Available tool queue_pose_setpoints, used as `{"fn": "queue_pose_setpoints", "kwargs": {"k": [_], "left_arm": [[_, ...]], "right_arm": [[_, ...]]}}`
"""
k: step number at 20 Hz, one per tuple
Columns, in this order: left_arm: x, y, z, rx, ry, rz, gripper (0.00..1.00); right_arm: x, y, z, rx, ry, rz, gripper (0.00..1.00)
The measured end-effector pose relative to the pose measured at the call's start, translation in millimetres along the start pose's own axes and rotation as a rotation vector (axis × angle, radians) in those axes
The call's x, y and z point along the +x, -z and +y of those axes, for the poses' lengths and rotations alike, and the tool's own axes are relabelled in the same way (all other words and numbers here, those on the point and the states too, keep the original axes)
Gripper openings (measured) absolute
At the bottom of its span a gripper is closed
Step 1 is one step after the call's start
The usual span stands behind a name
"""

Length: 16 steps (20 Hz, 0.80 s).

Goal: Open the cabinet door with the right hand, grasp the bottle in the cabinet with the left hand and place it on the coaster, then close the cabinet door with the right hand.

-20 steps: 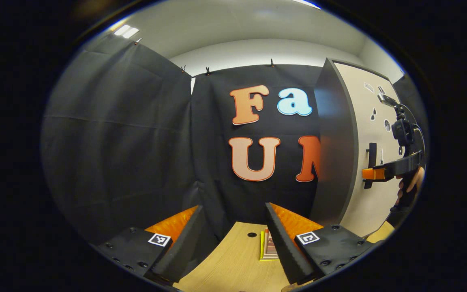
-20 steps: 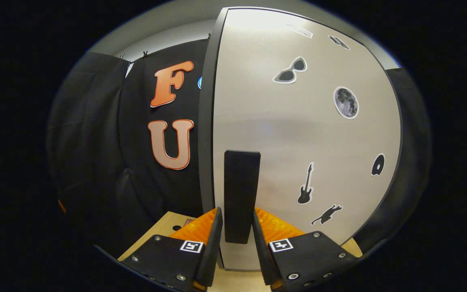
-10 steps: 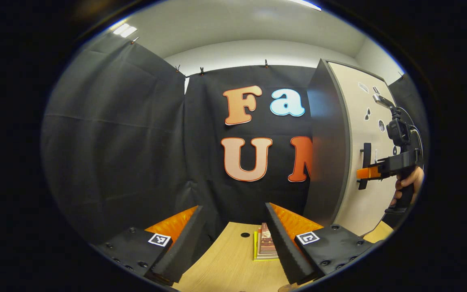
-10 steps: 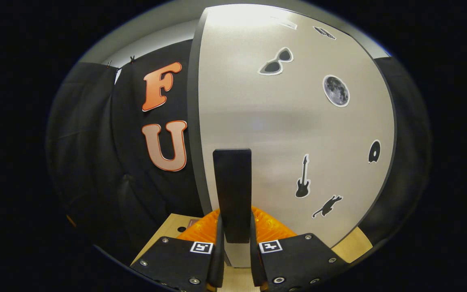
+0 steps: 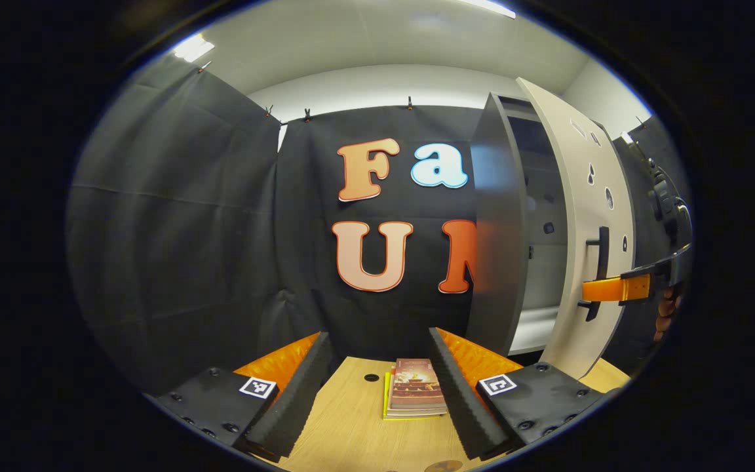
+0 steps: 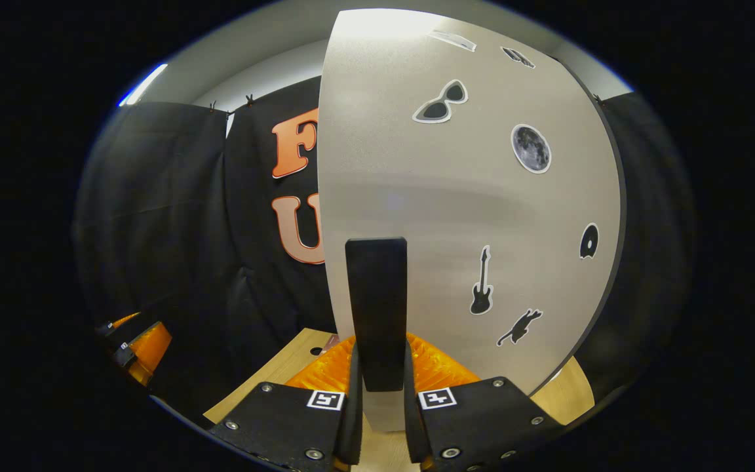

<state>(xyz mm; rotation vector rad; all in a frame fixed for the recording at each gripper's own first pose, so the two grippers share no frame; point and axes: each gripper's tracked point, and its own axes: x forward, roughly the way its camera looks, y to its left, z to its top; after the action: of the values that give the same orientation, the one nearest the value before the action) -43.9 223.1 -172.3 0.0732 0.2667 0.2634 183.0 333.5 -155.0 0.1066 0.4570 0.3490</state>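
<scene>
Right claw [image 6: 381,387]: my two fingers are clamped on either side of the door handle [image 6: 376,308], a flat, matte dark bar standing upright. In the left gripper view I see this claw [image 5: 590,290] at the same handle [image 5: 601,262], with a hand's fingertips [image 5: 666,311] behind it.
Left claw [image 5: 377,387]: my fingers stand wide apart with nothing between them, their ribbed pads [image 5: 456,393] angled over the wooden surface [image 5: 351,426].
Cabinet door [image 6: 456,210]: a smooth pale panel with a dark edge, set with flat stickers shaped like sunglasses, a moon, a guitar, a cat and a disc. In the left gripper view the door [image 5: 580,216] is swung partly open, showing a dim interior [image 5: 538,216] with a pale shelf.
Bottle: I cannot make it out inside the cabinet.
Books [image 5: 415,395]: a small flat stack lying on the grained surface, just beside my left claw's right finger.
</scene>
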Motion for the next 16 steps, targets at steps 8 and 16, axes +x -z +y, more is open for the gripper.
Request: {"fn": "queue_pose_setpoints", "kwargs": {"k": [8,16], "left_arm": [[-8,-12,-68,0.007,0.054,-0.028,0.96],[-21,-19,-144,-0.017,0.121,-0.040,0.96]], "right_arm": [[-15,3,-7,-0.015,-0.094,-0.015,0.27],[-47,2,-17,-0.029,-0.227,-0.027,0.27]]}}
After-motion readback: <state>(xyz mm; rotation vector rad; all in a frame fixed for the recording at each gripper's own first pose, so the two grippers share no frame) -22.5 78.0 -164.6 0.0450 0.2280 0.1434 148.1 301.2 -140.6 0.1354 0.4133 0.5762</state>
